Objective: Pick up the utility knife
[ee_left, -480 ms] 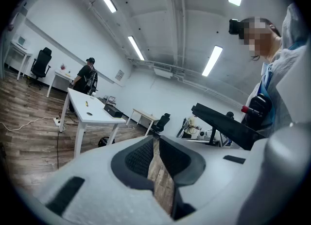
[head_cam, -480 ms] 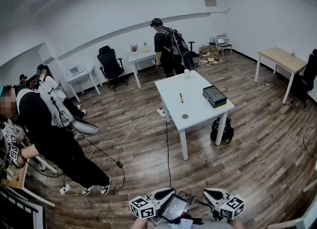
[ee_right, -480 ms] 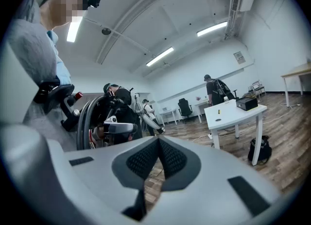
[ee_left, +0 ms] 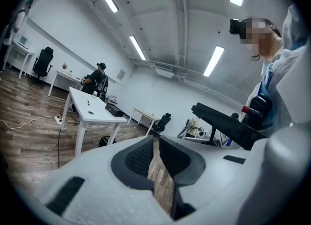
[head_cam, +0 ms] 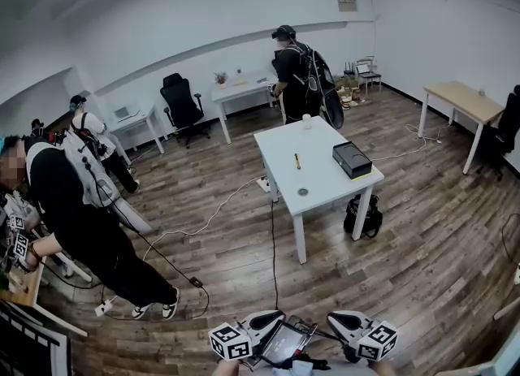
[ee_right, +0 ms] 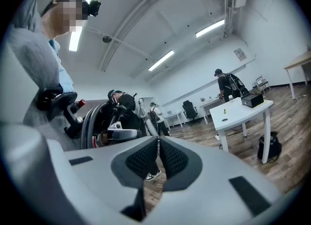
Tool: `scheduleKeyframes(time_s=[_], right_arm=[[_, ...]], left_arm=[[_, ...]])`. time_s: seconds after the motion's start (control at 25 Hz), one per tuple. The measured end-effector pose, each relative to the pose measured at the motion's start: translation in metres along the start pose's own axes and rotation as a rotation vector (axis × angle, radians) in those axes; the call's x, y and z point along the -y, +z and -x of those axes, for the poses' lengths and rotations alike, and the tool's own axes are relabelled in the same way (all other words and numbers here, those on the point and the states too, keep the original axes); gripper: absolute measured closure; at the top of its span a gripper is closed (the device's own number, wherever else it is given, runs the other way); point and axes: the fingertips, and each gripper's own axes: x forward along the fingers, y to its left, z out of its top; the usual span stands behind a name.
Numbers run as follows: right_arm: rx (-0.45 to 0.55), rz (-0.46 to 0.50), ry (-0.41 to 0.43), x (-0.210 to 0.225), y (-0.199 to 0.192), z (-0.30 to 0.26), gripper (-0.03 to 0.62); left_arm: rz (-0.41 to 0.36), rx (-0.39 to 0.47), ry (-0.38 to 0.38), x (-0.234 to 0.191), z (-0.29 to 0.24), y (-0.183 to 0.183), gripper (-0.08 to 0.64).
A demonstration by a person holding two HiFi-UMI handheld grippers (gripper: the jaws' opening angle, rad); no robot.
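Observation:
The utility knife (head_cam: 297, 160), small and yellow, lies on the white table (head_cam: 321, 178) in the middle of the room, far ahead of both grippers. The same knife (ee_left: 88, 102) shows tiny in the left gripper view, and as a yellow speck (ee_right: 224, 112) in the right gripper view. My left gripper (head_cam: 272, 316) and right gripper (head_cam: 337, 317) hang at the bottom edge of the head view, close together. Both are shut with nothing between the pads. The left gripper (ee_left: 156, 139) and the right gripper (ee_right: 158, 141) each show only a thin slit.
On the table also sit a black box (head_cam: 352, 158), a white cup (head_cam: 306, 121) and a small round disc (head_cam: 303, 192). A black bag (head_cam: 362, 215) stands under it, with a cable (head_cam: 215, 216) across the floor. One person (head_cam: 302, 74) stands behind the table, two others (head_cam: 77, 212) at left.
The person with the backpack has stepped to the right behind the table. The person in white at left has moved further back. My grippers have barely shifted.

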Motion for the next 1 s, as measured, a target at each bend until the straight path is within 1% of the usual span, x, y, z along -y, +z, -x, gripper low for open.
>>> scheduleKeyframes(time_s=[0.2, 0.44, 0.76, 1.0], right_arm=[[-0.046, 0.025, -0.012, 0.003, -0.010, 0.001, 0.561], [-0.028, -0.003, -0.042, 0.018, -0.006, 0.009, 0.561], [-0.060, 0.011, -0.056, 0.023, -0.011, 0.011, 0.561], [-0.052, 0.003, -0.091, 0.032, -0.008, 0.022, 0.561]], left_arm=[[0.003, -0.006, -0.002, 0.002, -0.002, -0.002, 0.512], [0.002, -0.003, -0.011, 0.003, -0.012, 0.000, 0.512], [0.006, -0.021, -0.006, 0.001, -0.019, -0.006, 0.512], [0.005, -0.034, -0.019, -0.001, -0.032, -0.001, 0.512]])
